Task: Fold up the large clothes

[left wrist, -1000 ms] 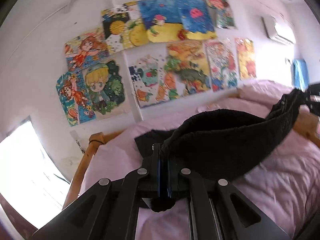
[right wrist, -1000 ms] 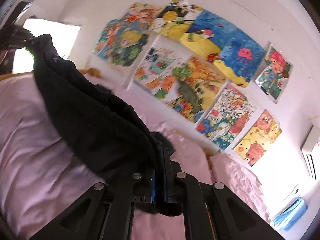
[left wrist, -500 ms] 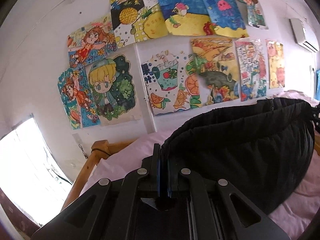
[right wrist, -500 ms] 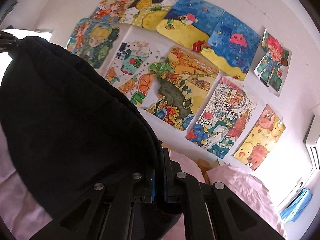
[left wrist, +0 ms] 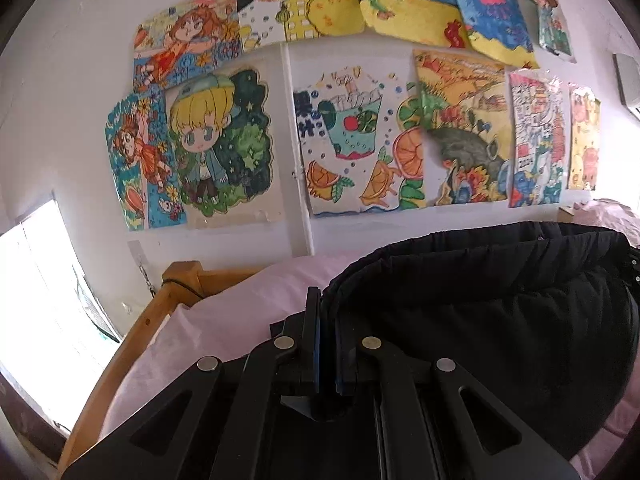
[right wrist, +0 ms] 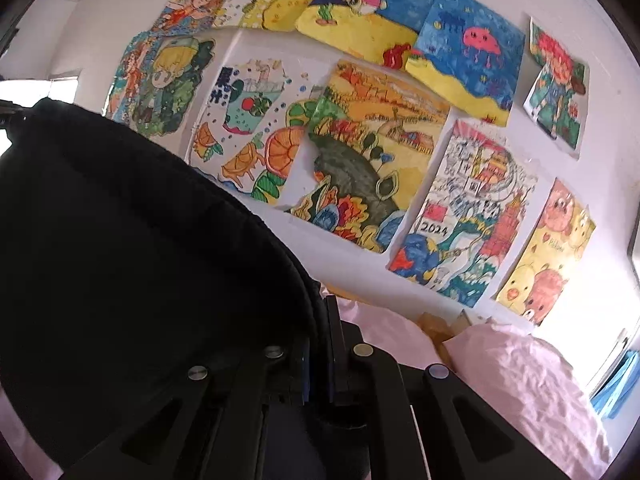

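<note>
Above the pink-sheeted bed (left wrist: pixel 224 320), a thick black fabric garment (left wrist: pixel 480 320) hangs stretched between the two claws, sagging in a wide bundle just over the sheet. The left claw (left wrist: pixel 326 304) has its jaws pressed together on one end of the garment's gathered edge; from there the cloth runs off to the right side of the left wrist view. The right claw (right wrist: pixel 318 316) is likewise pinched tight on the other end, and in the right wrist view the black garment (right wrist: pixel 140 260) fills the whole left half of the picture.

Behind the garment, both views face a white wall covered with colourful children's drawings (left wrist: pixel 360 128), taped in overlapping rows.

Only the left wrist view shows the light wooden bed frame (left wrist: pixel 160 312) at the bed's left corner below the drawings, with a bright window (left wrist: pixel 44 300) beyond it, and the edge of a white air conditioner (left wrist: pixel 628 80) far right of the drawings. Only the right wrist view shows a crumpled pink pillow (right wrist: pixel 520 380) to the right of the garment, and something blue (right wrist: pixel 616 384) past it at the picture's edge; what it is cannot be told.
</note>
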{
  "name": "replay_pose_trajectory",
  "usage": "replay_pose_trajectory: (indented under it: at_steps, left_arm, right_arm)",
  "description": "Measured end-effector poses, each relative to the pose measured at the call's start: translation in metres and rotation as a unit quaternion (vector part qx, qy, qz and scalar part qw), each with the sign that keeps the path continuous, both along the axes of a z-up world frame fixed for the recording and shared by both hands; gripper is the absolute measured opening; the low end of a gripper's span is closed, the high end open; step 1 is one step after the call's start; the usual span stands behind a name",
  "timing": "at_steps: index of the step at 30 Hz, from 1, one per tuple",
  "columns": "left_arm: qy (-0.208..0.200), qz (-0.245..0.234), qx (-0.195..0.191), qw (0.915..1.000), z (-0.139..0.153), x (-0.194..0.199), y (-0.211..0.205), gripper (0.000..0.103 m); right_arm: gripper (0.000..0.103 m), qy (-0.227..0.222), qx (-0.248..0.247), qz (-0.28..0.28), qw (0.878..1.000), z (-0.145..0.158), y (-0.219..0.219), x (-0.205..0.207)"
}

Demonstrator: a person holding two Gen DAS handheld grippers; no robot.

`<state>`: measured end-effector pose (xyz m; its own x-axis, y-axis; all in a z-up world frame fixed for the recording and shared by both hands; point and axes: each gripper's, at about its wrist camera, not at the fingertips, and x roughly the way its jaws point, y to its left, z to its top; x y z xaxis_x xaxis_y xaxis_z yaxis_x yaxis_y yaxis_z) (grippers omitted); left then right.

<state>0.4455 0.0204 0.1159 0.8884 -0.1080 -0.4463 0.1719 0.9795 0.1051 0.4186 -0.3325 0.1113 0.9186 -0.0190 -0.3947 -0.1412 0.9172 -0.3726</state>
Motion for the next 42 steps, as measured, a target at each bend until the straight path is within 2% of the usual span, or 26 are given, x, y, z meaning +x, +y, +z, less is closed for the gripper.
replay_pose_trajectory:
  at_steps: [2,6,13,18,25,30,32,33,34,36,38,41,42]
  left_arm:
    - [0.015,0.002,-0.004,0.9999,-0.009,0.016,-0.001,0.005]
    - [0.044,0.009,-0.039,0.9982,-0.027,0.042,0.003,0.005]
    - [0.075,0.021,-0.017,0.9968,-0.058,0.067,-0.002,0.005]
    - [0.090,0.024,-0.002,0.9957,-0.077,0.078,-0.001,0.005]
    - [0.119,0.031,-0.004,0.9924,-0.100,0.093,0.000,0.009]
    - [0.132,0.033,-0.011,0.9907,-0.105,0.099,0.002,0.012]
    - [0.132,0.037,-0.011,0.9905,-0.106,0.099,0.003,0.016]
    - [0.131,0.045,-0.010,0.9903,-0.106,0.099,0.004,0.026]
    - [0.131,0.059,-0.008,0.9897,-0.106,0.099,0.006,0.041]
    - [0.134,0.077,-0.023,0.9877,-0.106,0.100,0.015,0.057]
    - [0.145,0.083,-0.058,0.9843,-0.105,0.101,0.029,0.059]
    - [0.158,0.094,-0.087,0.9791,-0.103,0.100,0.043,0.059]
    - [0.160,0.098,-0.092,0.9780,-0.103,0.099,0.047,0.060]
  right_arm:
    - [0.006,0.015,0.008,-0.004,1.000,-0.009,-0.002,0.014]
    - [0.006,0.051,0.029,-0.010,0.998,-0.027,-0.006,0.042]
    - [0.007,0.088,0.042,-0.009,0.995,-0.058,-0.009,0.070]
    - [0.007,0.097,0.034,-0.007,0.995,-0.077,-0.005,0.082]
    - [0.008,0.110,0.030,-0.011,0.993,-0.099,0.000,0.095]
    - [0.008,0.109,0.025,-0.017,0.994,-0.108,0.003,0.098]
    - [0.008,0.108,0.020,-0.019,0.994,-0.112,0.004,0.098]
    - [0.009,0.108,0.018,-0.020,0.994,-0.113,0.004,0.098]
    - [0.010,0.108,0.017,-0.021,0.994,-0.114,0.005,0.098]
    - [0.014,0.108,0.016,-0.023,0.994,-0.113,0.004,0.099]
    - [0.018,0.109,0.019,-0.024,0.994,-0.111,0.002,0.100]
    - [0.031,0.106,0.028,-0.029,0.994,-0.107,-0.004,0.100]
    - [0.041,0.105,0.032,-0.033,0.993,-0.105,-0.007,0.100]
